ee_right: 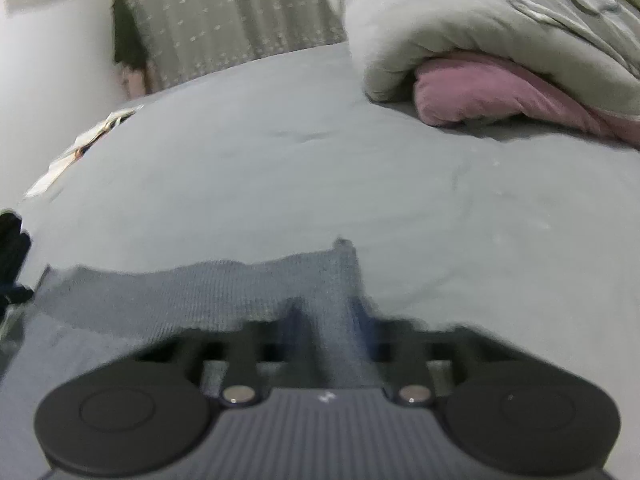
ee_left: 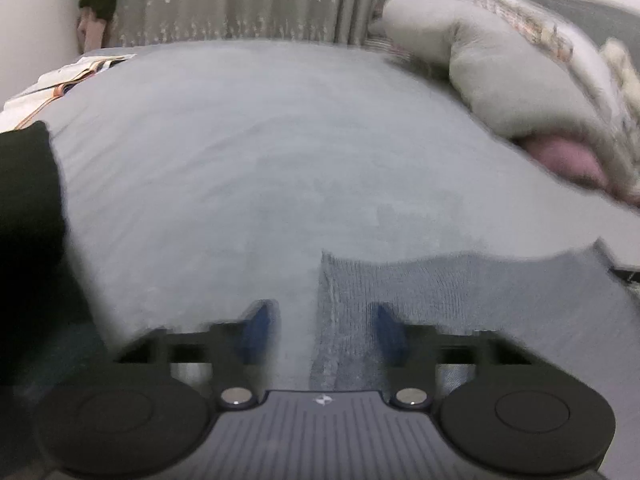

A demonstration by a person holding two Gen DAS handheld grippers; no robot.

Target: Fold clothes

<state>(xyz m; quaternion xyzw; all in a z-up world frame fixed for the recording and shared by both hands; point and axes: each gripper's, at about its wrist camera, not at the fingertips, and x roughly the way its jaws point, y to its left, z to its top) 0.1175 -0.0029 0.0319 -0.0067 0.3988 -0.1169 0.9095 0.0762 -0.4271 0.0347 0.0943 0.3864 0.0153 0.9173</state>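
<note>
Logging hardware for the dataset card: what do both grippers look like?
Both match: left gripper and right gripper have a dark ribbed body with a small white logo, two round black discs, two silver studs and black finger arms. Blue pads show on the left.

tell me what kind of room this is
Most likely a bedroom: the knit garment lies on a bed sheet, a bunched duvet with a pink pillow sits at the far side, and a curtain hangs behind.
</note>
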